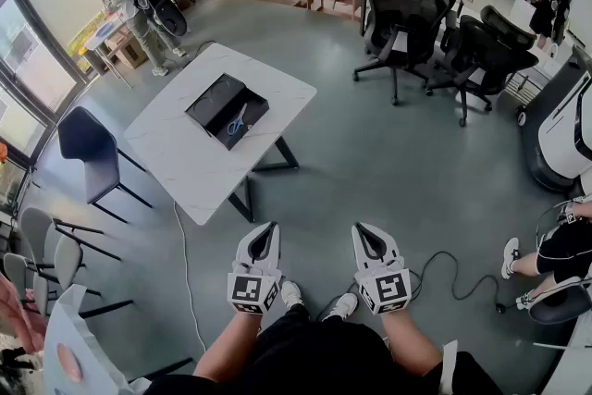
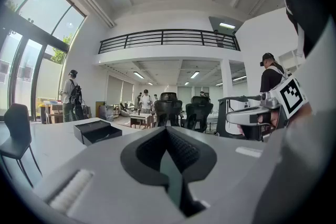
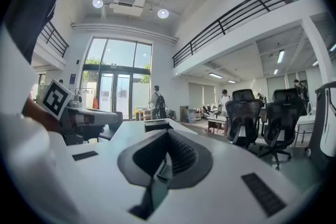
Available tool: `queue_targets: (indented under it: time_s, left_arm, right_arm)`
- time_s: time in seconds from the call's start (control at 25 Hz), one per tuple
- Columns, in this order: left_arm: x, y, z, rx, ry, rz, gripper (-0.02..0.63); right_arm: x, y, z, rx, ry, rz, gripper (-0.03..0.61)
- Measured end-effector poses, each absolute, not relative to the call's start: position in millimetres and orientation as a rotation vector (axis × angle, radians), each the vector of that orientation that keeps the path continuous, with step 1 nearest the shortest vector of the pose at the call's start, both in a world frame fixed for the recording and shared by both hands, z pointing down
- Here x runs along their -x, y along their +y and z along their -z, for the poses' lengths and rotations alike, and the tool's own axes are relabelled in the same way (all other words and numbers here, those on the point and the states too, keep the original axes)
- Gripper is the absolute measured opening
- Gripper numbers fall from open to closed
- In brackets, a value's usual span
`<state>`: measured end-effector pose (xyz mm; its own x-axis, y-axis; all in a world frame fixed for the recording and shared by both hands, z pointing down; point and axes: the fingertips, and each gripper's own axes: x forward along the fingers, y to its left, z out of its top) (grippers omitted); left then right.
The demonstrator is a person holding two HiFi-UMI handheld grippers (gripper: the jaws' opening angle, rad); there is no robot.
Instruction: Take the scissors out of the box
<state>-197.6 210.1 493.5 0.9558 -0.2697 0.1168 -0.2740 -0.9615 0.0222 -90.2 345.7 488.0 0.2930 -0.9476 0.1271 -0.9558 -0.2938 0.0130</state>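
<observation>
You hold both grippers low, close in front of your body, over the grey floor point(image 1: 388, 171). They sit side by side and point ahead, tipped only a little down. The jaws of the left gripper point(image 1: 266, 230) are shut tight, tip to tip, and there is nothing between them. The jaws of the right gripper point(image 1: 363, 229) are pressed together too, and they hold nothing.

The scissors point(image 1: 238, 120) have blue handles. They lie inside the black box point(image 1: 209, 100), which is open. The box sits near the middle of the white desk point(image 1: 185, 162). The desk is ahead of you and off to your left, well apart from both grippers.

A dark chair point(image 1: 88, 148) stands by the left side of the desk. Some black office chairs point(image 1: 407, 18) stand far off to the right. A person with a backpack point(image 1: 139, 0) stands by the big windows point(image 1: 37, 32) past the desk. A black cable point(image 1: 453, 277) lies on the floor near your right foot.
</observation>
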Motion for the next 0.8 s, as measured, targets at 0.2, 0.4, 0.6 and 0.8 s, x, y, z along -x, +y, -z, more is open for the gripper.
queue_targets:
  time_s: [0.2, 0.4, 0.6, 0.8]
  left_arm:
    - [198, 194, -487, -3.082, -0.403, -0.149, 0.009]
    - [201, 182, -486, -3.079, -0.382, -0.16, 0.009]
    - [207, 169, -487, -3.079, -0.369, -0.17, 0.009]
    - [217, 162, -489, -3.077, -0.349, -0.171, 0.009]
  right_arm:
    - [88, 329, -473, -2.491, -1.766, -0.099, 0.006]
    - [94, 311, -462, -2.497, -1.775, -0.077, 0.006]
    - [104, 296, -457, -2.493, -1.772, -0.056, 0.006]
    - [110, 288, -451, -2.557, -1.77, -0.027, 0.006]
